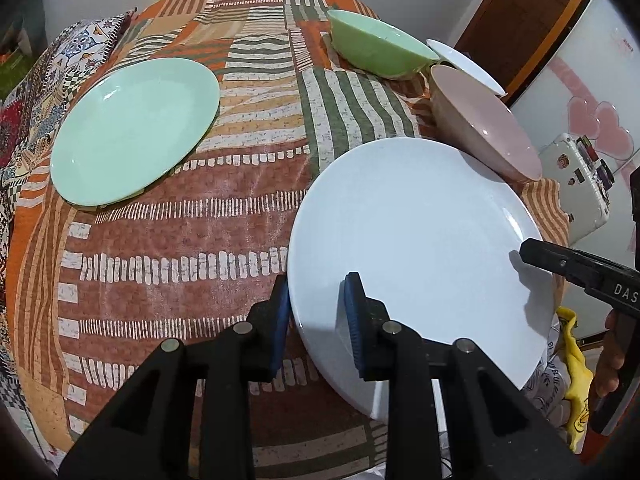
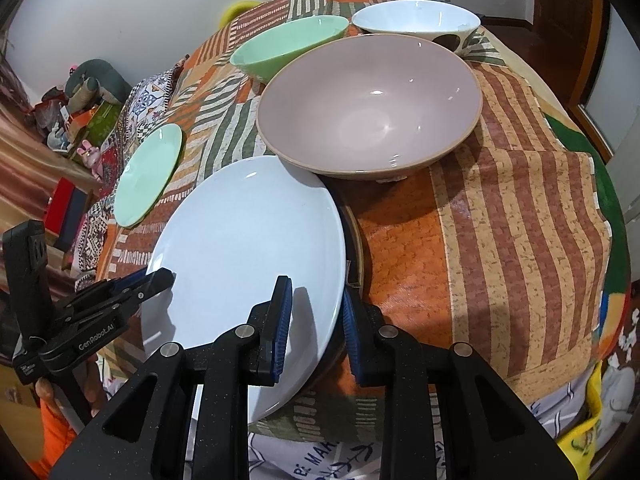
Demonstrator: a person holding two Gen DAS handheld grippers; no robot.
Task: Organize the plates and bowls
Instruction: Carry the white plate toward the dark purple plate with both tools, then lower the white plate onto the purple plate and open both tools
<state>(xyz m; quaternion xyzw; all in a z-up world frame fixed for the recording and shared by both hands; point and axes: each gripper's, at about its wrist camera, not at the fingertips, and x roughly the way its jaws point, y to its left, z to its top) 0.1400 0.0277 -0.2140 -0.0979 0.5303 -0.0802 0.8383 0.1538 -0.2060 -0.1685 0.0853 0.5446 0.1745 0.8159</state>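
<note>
A large white plate [image 1: 420, 240] [image 2: 248, 248] hangs tilted over the table's near edge, held from both sides. My left gripper [image 1: 318, 316] is shut on its left rim, one blue pad above and one below. My right gripper [image 2: 316, 320] is shut on the opposite rim. Each view shows the other gripper's fingers [image 1: 536, 254] [image 2: 156, 280] on the plate's far edge. A mint green plate [image 1: 132, 132] [image 2: 148, 172] lies flat to the left. Behind stand a pink bowl [image 1: 480, 128] [image 2: 368, 108], a green bowl [image 1: 380, 48] [image 2: 288, 44] and a white bowl [image 1: 464, 64] [image 2: 416, 16].
A patchwork tablecloth [image 1: 200, 240] covers the round table. A dark curved rim [image 2: 357, 240] shows under the white plate's right side. A white suitcase [image 1: 580, 184] and a yellow cloth [image 1: 572, 344] sit beyond the right edge. A person's hand [image 1: 612, 360] holds the right gripper.
</note>
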